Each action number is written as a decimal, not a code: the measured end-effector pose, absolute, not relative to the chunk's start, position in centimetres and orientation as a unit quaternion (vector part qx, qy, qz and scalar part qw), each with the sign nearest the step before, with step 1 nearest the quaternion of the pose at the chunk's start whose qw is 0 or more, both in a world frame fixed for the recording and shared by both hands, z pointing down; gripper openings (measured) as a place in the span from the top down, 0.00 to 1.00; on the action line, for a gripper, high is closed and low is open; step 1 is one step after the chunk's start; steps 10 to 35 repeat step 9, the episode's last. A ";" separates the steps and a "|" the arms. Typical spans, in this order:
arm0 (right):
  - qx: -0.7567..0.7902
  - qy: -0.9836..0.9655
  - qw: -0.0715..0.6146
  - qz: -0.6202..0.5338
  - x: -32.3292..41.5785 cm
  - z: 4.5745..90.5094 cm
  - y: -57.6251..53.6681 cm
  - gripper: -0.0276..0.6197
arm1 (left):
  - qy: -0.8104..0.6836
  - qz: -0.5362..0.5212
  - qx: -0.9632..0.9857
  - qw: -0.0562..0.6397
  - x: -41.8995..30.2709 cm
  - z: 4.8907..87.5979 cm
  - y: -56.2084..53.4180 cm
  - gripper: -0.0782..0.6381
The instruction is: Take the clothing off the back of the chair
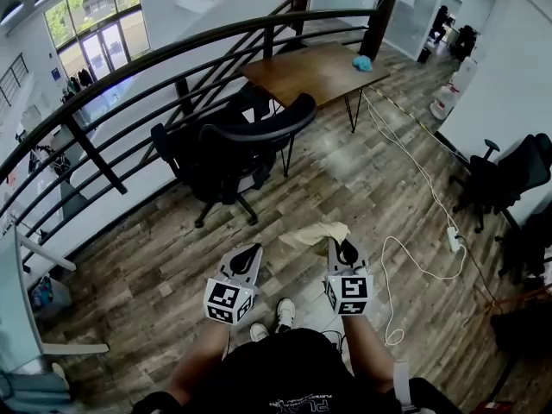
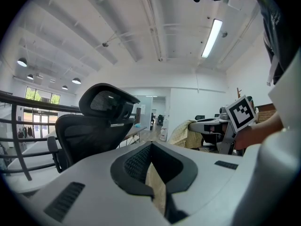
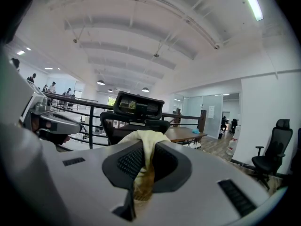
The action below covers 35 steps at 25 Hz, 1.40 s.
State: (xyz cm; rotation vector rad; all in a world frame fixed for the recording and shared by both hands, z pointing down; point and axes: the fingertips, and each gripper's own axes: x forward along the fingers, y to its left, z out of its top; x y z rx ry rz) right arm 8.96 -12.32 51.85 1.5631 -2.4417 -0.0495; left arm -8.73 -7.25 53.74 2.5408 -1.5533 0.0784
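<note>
Jaws of the right gripper (image 3: 146, 149) pinched tight on the clothing (image 3: 142, 139): pale cream fabric, folded over the tips and wedged down the slit. Left gripper (image 2: 151, 147): tips drawn together, no fabric across them; tan sliver low in the slit is, I judge, just floor showing through. In the head view the clothing sits at lower centre, bunched to the left of my right jaws, held in the air and well apart from the chair (image 1: 237, 145) in the upper middle. Chair back looks bare, so I judge the lift-off done and only the carrying away left. Risks noted: one pinch on one fold holds the whole garment. A quick swing or a slackened squeeze could let it slide out and drop onto the floor (image 1: 362, 188). How much of it hangs under the jaws I cannot see; a low trailing end could catch under my shoes (image 1: 285, 313). White cable (image 1: 414, 166) runs across the right of the frame, so stepping that way risks a snag or a trip.
</note>
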 end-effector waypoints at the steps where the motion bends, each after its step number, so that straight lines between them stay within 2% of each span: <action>1: 0.535 -0.836 0.118 -0.017 8.9 51.8 -12.3 0.89 | -0.519 0.027 0.850 0.080 -8.8 53.7 -7.3 0.88; 35: 0.532 -0.839 0.108 -0.014 8.4 51.2 -12.2 0.89 | -0.524 0.030 0.848 0.075 -9.4 53.0 -7.0 0.88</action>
